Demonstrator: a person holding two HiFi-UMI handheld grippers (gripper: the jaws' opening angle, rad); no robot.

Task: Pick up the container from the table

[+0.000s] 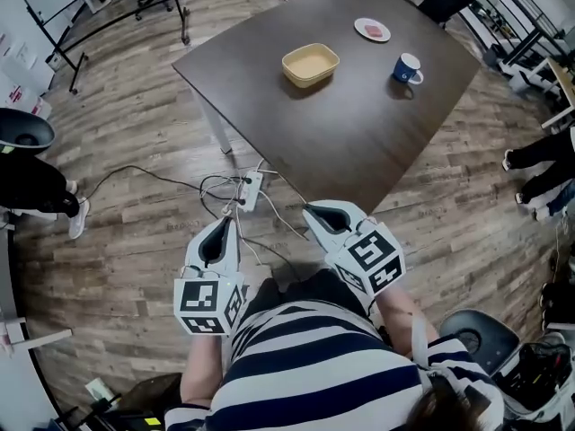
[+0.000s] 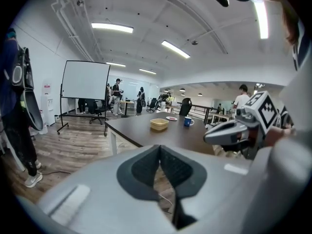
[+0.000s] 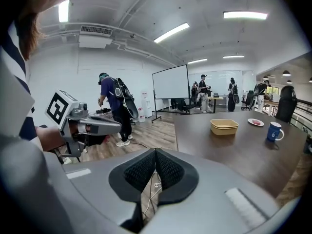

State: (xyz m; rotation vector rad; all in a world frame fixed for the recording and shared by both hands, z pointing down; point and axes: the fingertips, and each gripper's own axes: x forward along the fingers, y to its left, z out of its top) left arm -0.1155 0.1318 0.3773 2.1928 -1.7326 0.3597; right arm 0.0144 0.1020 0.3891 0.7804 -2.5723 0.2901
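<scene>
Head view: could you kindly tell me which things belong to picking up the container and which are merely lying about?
For the job: container; table under it; left gripper and right gripper, both shut and empty, short of the table.

Lying about: mug; plate; power strip on the floor.

Head view steeply down, gripper views along jaws, sharing seemingly distant table [image 1: 359, 133]
</scene>
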